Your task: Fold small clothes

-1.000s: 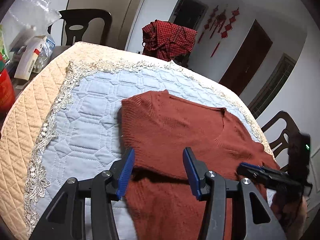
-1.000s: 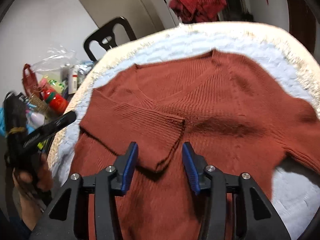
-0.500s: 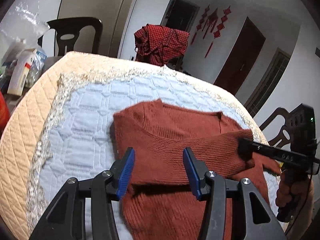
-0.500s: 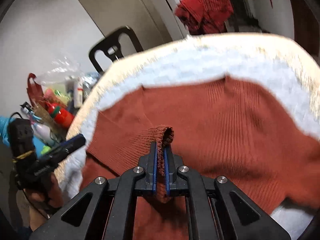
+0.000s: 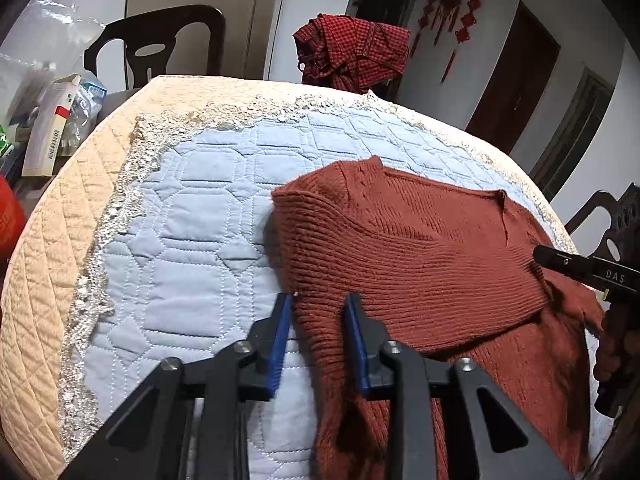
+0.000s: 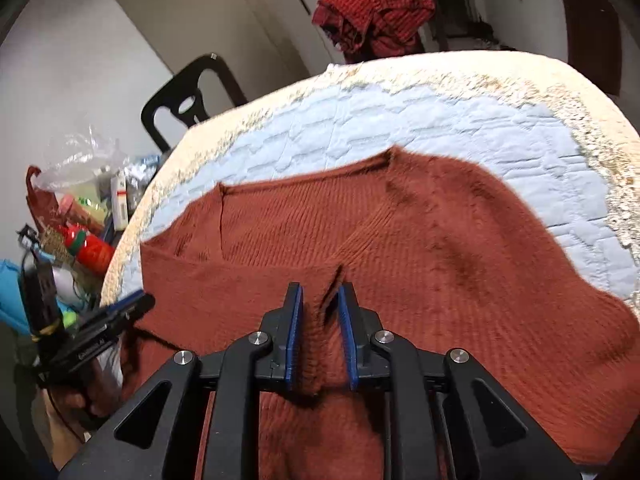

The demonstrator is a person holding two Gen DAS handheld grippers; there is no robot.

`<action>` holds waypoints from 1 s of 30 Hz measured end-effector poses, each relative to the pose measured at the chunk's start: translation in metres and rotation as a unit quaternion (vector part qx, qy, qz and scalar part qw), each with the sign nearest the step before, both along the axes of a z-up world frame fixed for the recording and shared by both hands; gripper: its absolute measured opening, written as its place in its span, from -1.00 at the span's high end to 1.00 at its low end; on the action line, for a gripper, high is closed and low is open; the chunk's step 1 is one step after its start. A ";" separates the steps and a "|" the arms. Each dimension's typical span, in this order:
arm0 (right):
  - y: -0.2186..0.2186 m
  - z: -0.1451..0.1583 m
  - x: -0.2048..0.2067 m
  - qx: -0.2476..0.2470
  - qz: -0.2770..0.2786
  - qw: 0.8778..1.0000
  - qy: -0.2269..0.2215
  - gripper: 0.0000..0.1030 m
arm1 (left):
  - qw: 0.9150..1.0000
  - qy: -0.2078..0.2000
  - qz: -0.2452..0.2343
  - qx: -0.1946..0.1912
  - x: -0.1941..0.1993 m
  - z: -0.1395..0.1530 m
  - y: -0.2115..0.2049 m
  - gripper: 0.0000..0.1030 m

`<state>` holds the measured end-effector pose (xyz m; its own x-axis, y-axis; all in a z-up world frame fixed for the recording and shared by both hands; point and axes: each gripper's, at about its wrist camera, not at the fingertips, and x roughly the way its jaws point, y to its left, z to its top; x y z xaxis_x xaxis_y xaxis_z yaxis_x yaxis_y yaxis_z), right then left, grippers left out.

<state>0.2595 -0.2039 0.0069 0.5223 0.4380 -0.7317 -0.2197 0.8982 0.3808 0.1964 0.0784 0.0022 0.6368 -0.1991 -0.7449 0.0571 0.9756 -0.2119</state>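
Note:
A rust-red knitted sweater (image 5: 420, 256) lies flat on the light-blue quilted mat (image 5: 192, 216), its left sleeve folded across the chest. My left gripper (image 5: 318, 306) is open, its jaws straddling the sweater's left edge just above the cloth. In the right wrist view the sweater (image 6: 440, 248) fills the middle. My right gripper (image 6: 320, 300) is partly open, with the sleeve cuff (image 6: 334, 280) loose between its pads. The right gripper also shows at the right edge of the left wrist view (image 5: 560, 262).
A red checked garment (image 5: 352, 54) hangs on a chair behind the table. A dark chair (image 5: 160, 48) stands at the back left. Boxes, bottles and plastic bags (image 6: 84, 216) crowd a side table on the left. The cream tablecloth's edge (image 5: 44, 240) curves close by.
My right gripper carried the sleeve cuff across the chest and has opened its jaws around it. My left gripper narrowed and moved to the sweater's left edge.

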 end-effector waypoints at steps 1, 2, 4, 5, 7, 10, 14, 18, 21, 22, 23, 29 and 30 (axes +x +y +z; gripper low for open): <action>-0.003 0.003 0.000 0.003 0.000 1.000 -0.004 0.64 | 1.000 -0.005 0.001 0.000 -0.001 0.004 0.001 0.49; -0.003 0.005 0.000 0.006 0.002 1.000 -0.009 0.64 | 1.000 -0.012 0.000 -0.001 -0.003 0.009 0.001 0.49; 0.000 0.008 -0.001 0.003 0.010 1.000 -0.012 0.64 | 1.000 -0.026 -0.003 -0.002 -0.002 0.018 -0.001 0.49; 0.004 0.009 -0.002 -0.002 0.015 1.000 -0.012 0.64 | 0.999 -0.032 -0.005 0.000 -0.001 0.022 -0.004 0.49; 0.007 0.008 -0.003 -0.002 0.020 1.000 -0.012 0.64 | 0.999 -0.036 -0.012 0.009 0.007 0.026 -0.012 0.49; 0.010 0.005 -0.003 -0.002 0.024 1.000 -0.011 0.64 | 0.999 -0.024 -0.032 0.015 0.025 0.018 -0.027 0.49; 0.016 0.004 -0.001 -0.007 0.031 0.999 -0.012 0.64 | 1.000 -0.007 -0.009 0.028 0.038 -0.002 -0.016 0.55; 0.022 -0.013 0.012 -0.027 0.039 0.999 0.016 0.65 | 1.000 -0.013 0.000 0.009 0.032 -0.003 -0.001 0.57; 0.025 -0.011 0.011 -0.040 0.041 0.998 0.009 0.67 | 1.000 -0.014 0.000 0.023 0.029 -0.001 -0.003 0.57; 0.025 -0.006 0.007 -0.042 0.039 0.998 0.000 0.66 | 1.000 -0.013 0.003 0.024 0.025 0.001 -0.003 0.58; 0.025 -0.001 0.002 -0.045 0.041 0.998 -0.010 0.66 | 1.000 -0.015 0.003 0.022 0.020 0.004 -0.004 0.60; 0.026 0.005 -0.031 -0.067 0.061 0.995 -0.029 0.67 | 0.999 -0.038 -0.031 0.021 -0.017 0.017 -0.017 0.59; 0.028 -0.001 -0.031 -0.077 0.067 0.995 -0.021 0.67 | 0.998 -0.032 -0.037 0.026 -0.019 0.012 -0.020 0.59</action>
<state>0.2290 -0.1757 0.0056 0.4981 0.3906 -0.7741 -0.3537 0.9067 0.2299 0.1777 0.0585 0.0146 0.6685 -0.2088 -0.7138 0.1406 0.9779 -0.1544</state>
